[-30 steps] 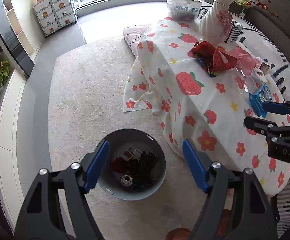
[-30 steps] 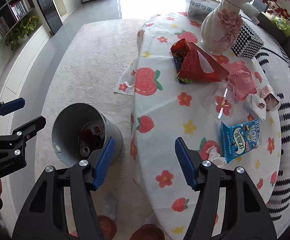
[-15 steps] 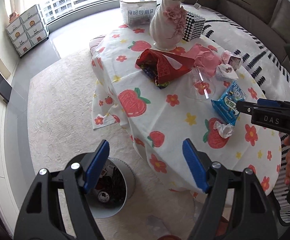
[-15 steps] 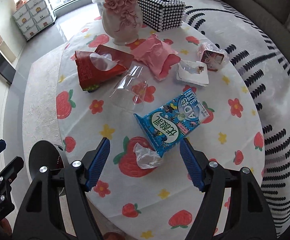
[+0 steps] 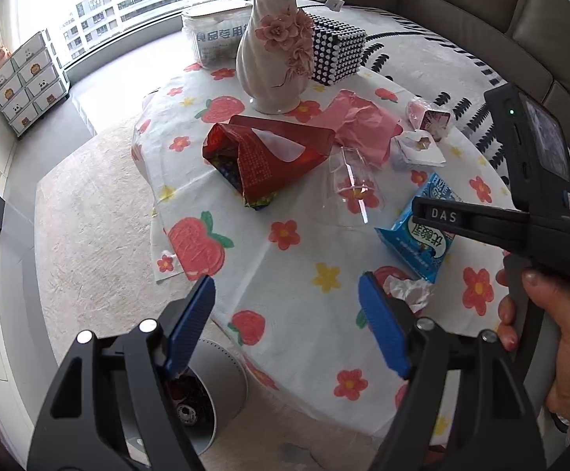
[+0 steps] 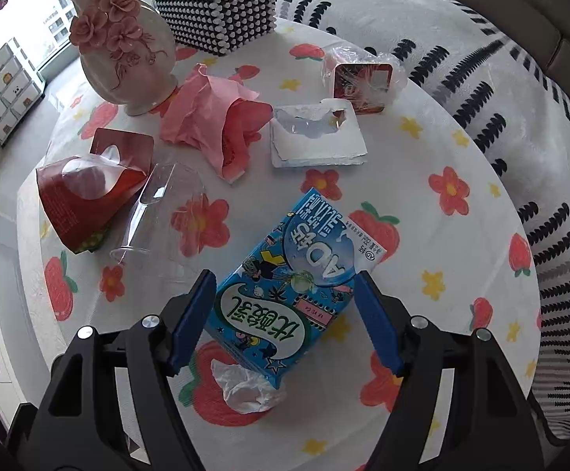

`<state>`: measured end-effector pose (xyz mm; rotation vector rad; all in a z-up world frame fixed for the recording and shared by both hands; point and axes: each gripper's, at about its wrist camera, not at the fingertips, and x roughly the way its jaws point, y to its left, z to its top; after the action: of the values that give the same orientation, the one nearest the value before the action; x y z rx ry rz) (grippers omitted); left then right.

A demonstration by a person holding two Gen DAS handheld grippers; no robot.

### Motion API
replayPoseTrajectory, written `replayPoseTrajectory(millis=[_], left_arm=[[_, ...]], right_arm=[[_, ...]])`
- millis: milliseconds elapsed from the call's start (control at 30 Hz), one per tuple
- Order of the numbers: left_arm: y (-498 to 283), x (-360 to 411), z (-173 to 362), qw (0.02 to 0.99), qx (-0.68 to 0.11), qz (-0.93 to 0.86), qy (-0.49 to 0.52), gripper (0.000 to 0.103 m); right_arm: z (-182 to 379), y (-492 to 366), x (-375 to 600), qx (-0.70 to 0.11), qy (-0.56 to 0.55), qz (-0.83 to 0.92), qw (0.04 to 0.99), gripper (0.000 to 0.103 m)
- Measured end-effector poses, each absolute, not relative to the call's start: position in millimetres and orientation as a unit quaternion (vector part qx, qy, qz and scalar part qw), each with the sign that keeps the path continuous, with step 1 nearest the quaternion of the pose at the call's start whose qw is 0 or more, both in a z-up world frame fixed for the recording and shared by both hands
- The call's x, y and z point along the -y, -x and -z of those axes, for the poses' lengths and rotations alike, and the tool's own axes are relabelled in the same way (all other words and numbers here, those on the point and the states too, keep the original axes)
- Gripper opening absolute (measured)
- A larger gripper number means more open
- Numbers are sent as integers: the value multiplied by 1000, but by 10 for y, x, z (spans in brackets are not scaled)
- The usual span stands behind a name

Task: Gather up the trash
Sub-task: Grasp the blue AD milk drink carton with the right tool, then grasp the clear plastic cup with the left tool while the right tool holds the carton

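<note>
The right hand-held gripper [image 6: 283,318] is held low over the near part of the surface [image 6: 422,196], tilted downward, its blue fingers [image 6: 190,316] spread wide. The blue carton [image 6: 285,294] lies flat on the flowered cloth between those fingers; whether either finger touches its edges cannot be told. A crumpled white wrapper [image 6: 247,388] rests against the carton's near end.

In the left wrist view, the person's right hand [image 5: 552,337] grips the handle of that tool from below, fingers curled round it, with the tool's body reaching out level over the carton [image 5: 418,235].

The left hand-held gripper [image 5: 285,325] hovers above the near edge of the surface, angled down, its fingers [image 5: 189,324] spread and holding nothing. Below its left finger stands the grey bin [image 5: 214,392] on the carpet, just beside the hanging cloth, with dark scraps visible inside.

Farther back on the surface lie a red bag [image 6: 84,192], a clear plastic cup [image 6: 159,212] on its side, pink paper [image 6: 214,129], a torn white tray [image 6: 316,137] and a small wrapped box [image 6: 363,82]. A white vase [image 6: 122,43] and a studded black box [image 6: 218,4] stand at the far edge.
</note>
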<state>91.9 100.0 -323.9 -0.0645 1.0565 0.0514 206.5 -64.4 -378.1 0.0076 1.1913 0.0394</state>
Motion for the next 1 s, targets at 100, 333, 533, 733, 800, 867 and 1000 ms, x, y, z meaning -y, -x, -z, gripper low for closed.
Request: replayPoseTrajectory(millis=[100, 333, 533, 733, 800, 867, 1000], left_arm=[[-989, -965, 3273, 861, -507, -21, 28, 76], [-1145, -921, 3354, 859, -512, -20, 25, 76], [-1223, -886, 3385, 858, -513, -18, 29, 76], [-1281, -822, 3414, 857, -515, -13, 27, 76], [-1300, -806, 3425, 856, -515, -13, 26, 76], [-1320, -796, 3444, 856, -517, -13, 25, 76], [-1397, -750, 3503, 855, -517, -13, 21, 76]], right_arm=[[3880, -2117, 639, -571, -12, -13, 821, 70], [3957, -2124, 636, -568, 14, -4, 823, 81], [4014, -2156, 693, -576, 36, -6, 816, 86], [4173, -2148, 832, -604, 44, -7, 796, 87], [4181, -2092, 874, -604, 44, -14, 796, 83], [4176, -2053, 880, -602, 51, -26, 796, 76], [4163, -1984, 904, -598, 68, -45, 797, 74]])
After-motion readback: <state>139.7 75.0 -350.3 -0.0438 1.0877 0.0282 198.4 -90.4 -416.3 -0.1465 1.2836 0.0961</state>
